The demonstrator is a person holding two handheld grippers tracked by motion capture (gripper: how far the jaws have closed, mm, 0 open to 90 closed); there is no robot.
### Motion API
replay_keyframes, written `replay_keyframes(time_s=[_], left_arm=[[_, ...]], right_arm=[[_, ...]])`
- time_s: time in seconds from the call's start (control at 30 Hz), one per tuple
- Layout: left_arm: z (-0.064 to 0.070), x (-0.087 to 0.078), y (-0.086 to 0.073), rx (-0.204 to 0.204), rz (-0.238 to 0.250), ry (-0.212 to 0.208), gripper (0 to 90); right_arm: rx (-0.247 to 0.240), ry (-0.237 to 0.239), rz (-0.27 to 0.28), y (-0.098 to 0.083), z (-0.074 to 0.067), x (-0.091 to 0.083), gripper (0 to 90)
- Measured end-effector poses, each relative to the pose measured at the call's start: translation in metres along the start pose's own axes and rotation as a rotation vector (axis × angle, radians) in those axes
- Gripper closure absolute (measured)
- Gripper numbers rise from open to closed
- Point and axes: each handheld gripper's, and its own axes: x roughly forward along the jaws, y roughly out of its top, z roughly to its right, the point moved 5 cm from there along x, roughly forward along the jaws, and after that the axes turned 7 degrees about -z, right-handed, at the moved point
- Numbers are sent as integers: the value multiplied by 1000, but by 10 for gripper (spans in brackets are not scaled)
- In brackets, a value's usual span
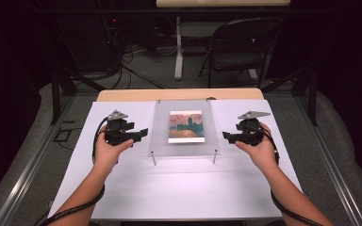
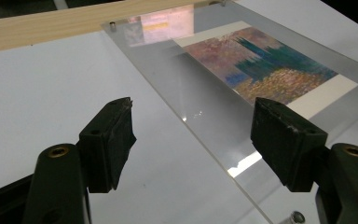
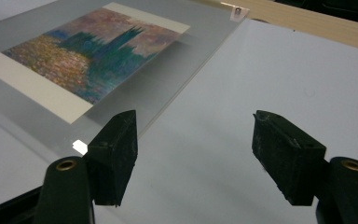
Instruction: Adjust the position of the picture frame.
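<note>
Acrylic frame [image 1: 185, 128] holding a print [image 1: 185, 126], centre of the high view: stiff, slick, scratch-prone; grip its bare side edges. Left gripper [image 1: 141, 133] and right gripper [image 1: 226, 136] gape empty

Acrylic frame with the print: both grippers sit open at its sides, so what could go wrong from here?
The clear acrylic frame rests on thin metal standoffs; a sideways nudge from the left gripper or right gripper could slide it. Its edges look thin and glossy, so the jaws might slip off. The print inside could shift if the panel tilts.
</note>
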Motion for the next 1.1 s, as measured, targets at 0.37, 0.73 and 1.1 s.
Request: replay_keyframes(time_s=[0.37, 0.73, 1.1], left_arm=[[-12, 17, 24, -65, -22, 15, 303], [-23, 48, 50, -109, -58, 54, 303], [-22, 77, 58, -135, -105, 47, 302]], right_arm=[[22, 7, -23, 25, 6, 18, 314], [70, -29, -20, 59, 19, 42, 307], [123, -12, -48, 63, 23, 71, 307]])
